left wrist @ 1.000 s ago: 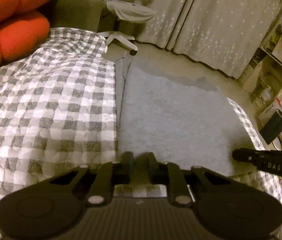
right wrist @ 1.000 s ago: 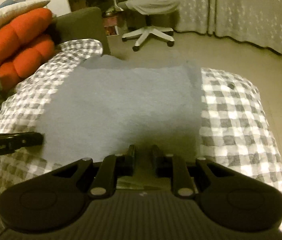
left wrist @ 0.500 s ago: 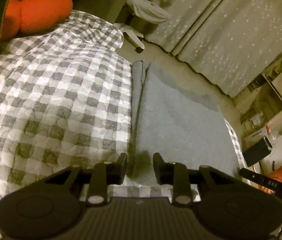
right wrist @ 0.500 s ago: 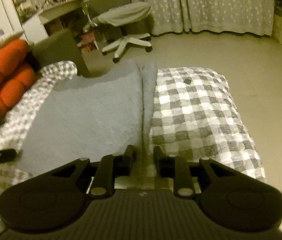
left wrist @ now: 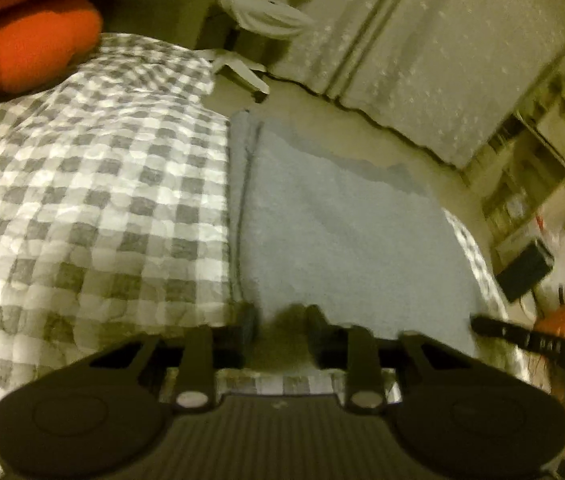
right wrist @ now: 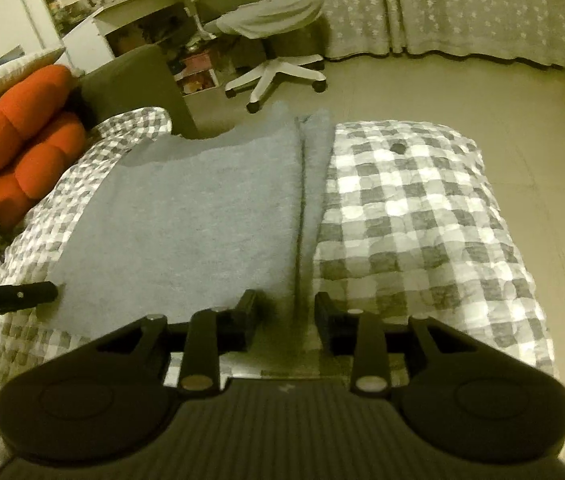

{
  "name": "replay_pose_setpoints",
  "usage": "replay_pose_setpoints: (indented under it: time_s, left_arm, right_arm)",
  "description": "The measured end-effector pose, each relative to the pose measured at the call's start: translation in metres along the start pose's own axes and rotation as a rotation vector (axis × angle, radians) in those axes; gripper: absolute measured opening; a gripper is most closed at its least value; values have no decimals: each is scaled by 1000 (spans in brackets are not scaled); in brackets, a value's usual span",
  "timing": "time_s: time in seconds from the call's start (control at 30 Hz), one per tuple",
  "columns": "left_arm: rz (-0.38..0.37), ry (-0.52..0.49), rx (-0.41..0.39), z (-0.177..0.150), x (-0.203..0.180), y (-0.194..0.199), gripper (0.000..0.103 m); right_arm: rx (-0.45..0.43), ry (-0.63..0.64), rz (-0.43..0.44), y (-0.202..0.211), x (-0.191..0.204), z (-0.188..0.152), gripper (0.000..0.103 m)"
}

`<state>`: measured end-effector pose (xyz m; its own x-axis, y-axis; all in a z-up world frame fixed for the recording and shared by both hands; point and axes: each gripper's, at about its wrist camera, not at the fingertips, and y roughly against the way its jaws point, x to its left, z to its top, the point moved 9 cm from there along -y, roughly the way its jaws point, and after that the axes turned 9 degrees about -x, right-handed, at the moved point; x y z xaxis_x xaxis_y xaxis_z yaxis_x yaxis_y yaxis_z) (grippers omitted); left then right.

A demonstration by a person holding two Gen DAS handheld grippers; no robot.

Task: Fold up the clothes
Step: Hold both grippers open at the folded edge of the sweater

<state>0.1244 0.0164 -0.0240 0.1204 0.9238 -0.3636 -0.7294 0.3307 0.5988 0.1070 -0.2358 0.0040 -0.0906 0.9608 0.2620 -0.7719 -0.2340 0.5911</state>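
Grey cloth (left wrist: 342, 232) lies flat on the checked bedspread (left wrist: 94, 200), stretching away from both of my claws toward the foot of the bed. It looks folded already: a narrow strip runs along each long side beside a dark seam line.

My left claw (left wrist: 280, 330) sits at the near left corner of the cloth. Its jaws are closing, and the near edge of the cloth lies in the gap between them, but I see daylight on both sides, so the fingers (left wrist: 247, 322) are not pressing on the fabric. The view here is blurred, so I cannot say more about the contact. Off to the right of this claw, the black tip of my other tool pokes in over the cloth's far corner.

My right claw (right wrist: 284, 316) is at the near right corner, straddling the seam line. Its jaws stand a little apart with the fabric edge in the gap, and again I see no pinch. To its left, the left tool's black finger lies across the cloth's near left corner.

Beyond the left claw and up to its left, orange cushions (right wrist: 26, 148) rest at the side of the bed. Straight ahead past the cloth stand a white swivel chair (right wrist: 274, 40) and star-patterned curtains (right wrist: 462, 4) on the pale floor (right wrist: 522, 120).
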Motion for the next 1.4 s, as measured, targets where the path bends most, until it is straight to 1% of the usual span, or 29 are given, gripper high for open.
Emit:
replay_pose_setpoints:
  time_s: [0.03, 0.07, 0.13, 0.37, 0.5, 0.6, 0.77, 0.9, 1.1, 1.3, 1.37, 1.4]
  left_arm:
    - [3, 2, -1, 1, 1, 0, 13]
    - [4, 2, -1, 1, 2, 0, 11]
    - [6, -3, 2, 1, 3, 1, 7]
    - [-5, -40, -18, 6, -1, 15, 5]
    - [-8, -43, -17, 4, -1, 21, 5]
    - [-9, -56, -16, 2, -2, 23, 5]
    - [12, -71, 0, -3, -1, 18, 5]
    - [19, -68, 11, -5, -1, 11, 6]
    - [18, -60, 5, -1, -1, 8, 7]
    - [36, -83, 7, -2, -1, -2, 9]
    - [36, -78, 8, -1, 0, -2, 9]
    - [36, -78, 8, -1, 0, -1, 9]
  right_arm:
    - [-2, 0, -3, -1, 0, 0, 25]
    - [-5, -1, -8, -1, 0, 0, 24]
    - [-13, -2, -15, -1, 0, 1, 16]
    - [-54, 13, -15, 9, 4, 9, 11]
    - [-69, 12, -18, 14, 3, 12, 5]
    - [-72, 19, -12, 16, 5, 13, 5]
    - [-24, 30, -42, 3, 1, 5, 5]
    - [-14, 19, -41, 3, 0, 4, 9]
    - [-9, 25, -47, 6, 3, 2, 10]
    - [-5, 34, -45, 6, 0, 0, 8]
    - [-7, 33, -45, 6, 0, 0, 10]
    - [-8, 32, -45, 6, -1, 0, 12]
